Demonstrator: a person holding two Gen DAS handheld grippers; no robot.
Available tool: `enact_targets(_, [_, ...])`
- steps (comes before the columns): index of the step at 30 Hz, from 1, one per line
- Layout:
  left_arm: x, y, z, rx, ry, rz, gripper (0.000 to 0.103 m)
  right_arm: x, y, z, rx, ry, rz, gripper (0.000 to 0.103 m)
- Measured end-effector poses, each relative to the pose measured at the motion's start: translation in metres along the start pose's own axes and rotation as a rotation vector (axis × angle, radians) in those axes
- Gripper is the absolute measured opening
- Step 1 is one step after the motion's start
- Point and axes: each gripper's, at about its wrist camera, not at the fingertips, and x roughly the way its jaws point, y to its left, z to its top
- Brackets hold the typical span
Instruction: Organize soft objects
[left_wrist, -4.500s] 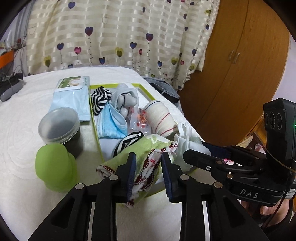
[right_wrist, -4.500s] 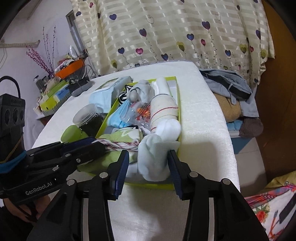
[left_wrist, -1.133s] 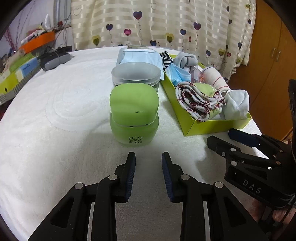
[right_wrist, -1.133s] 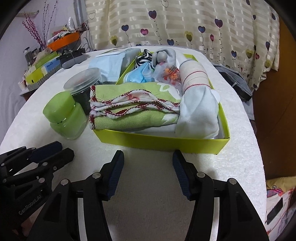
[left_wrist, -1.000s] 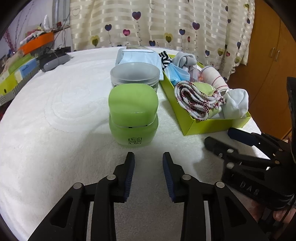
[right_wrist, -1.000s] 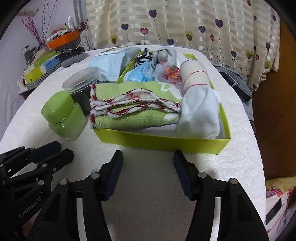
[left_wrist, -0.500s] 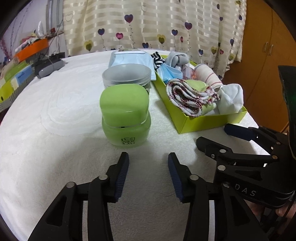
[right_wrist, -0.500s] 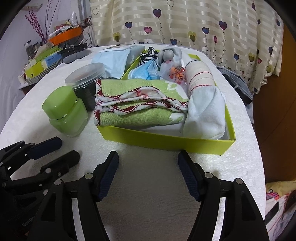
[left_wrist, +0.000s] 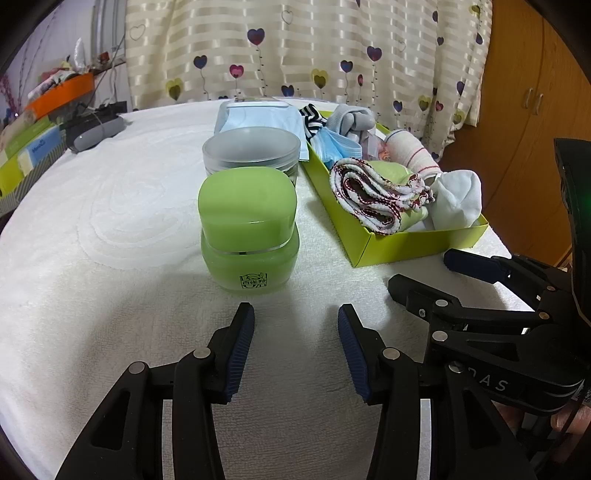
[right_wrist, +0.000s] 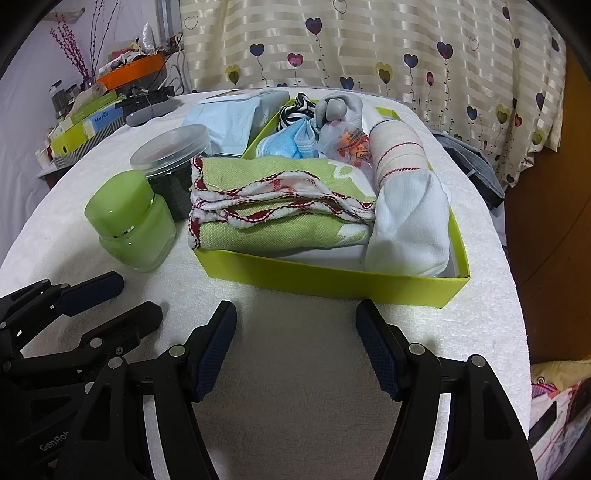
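Heart-print curtains (right_wrist: 369, 55) hang behind a table under a white textured cloth (left_wrist: 110, 206), where both grippers have pulled back from the lime-green tray (right_wrist: 332, 278). Seconds earlier the left gripper (left_wrist: 295, 325) was on the folded green towel with red trim (right_wrist: 273, 206) and the right gripper (right_wrist: 295, 325) stood around the white sock (right_wrist: 410, 225); both pieces now lie side by side at the tray's near end, touching, with neither tool near them. The left jaws, empty, are opening over bare cloth just short of the green jar (left_wrist: 247, 229); the right jaws stand at their widest, also empty. By the look of it, the sorting is finished or close to it.

Farther back in the tray sit a rolled red-striped cloth (right_wrist: 395, 147), a blue face mask (right_wrist: 291, 144), a striped black-and-white piece (right_wrist: 295, 109) and a knotted grey sock (right_wrist: 336, 107), packed so tightly that whatever lies under them is hidden. A crinkled packet (right_wrist: 351, 142) carries print too small to read. Beside the tray, the clear-lidded jar (right_wrist: 173, 147) hides part of a pale blue packet (right_wrist: 229, 118). The person holding the tools is out of frame, save for fingertips at the left view's lower right edge.
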Motion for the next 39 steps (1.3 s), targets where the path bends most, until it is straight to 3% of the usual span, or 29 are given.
enact_targets(39, [0.0003, -0.0002, -0.0001, -0.004, -0.001, -0.006, 0.048, 0.0002, 0.0003, -0.0002, 0.000, 0.000, 0.000, 0.068])
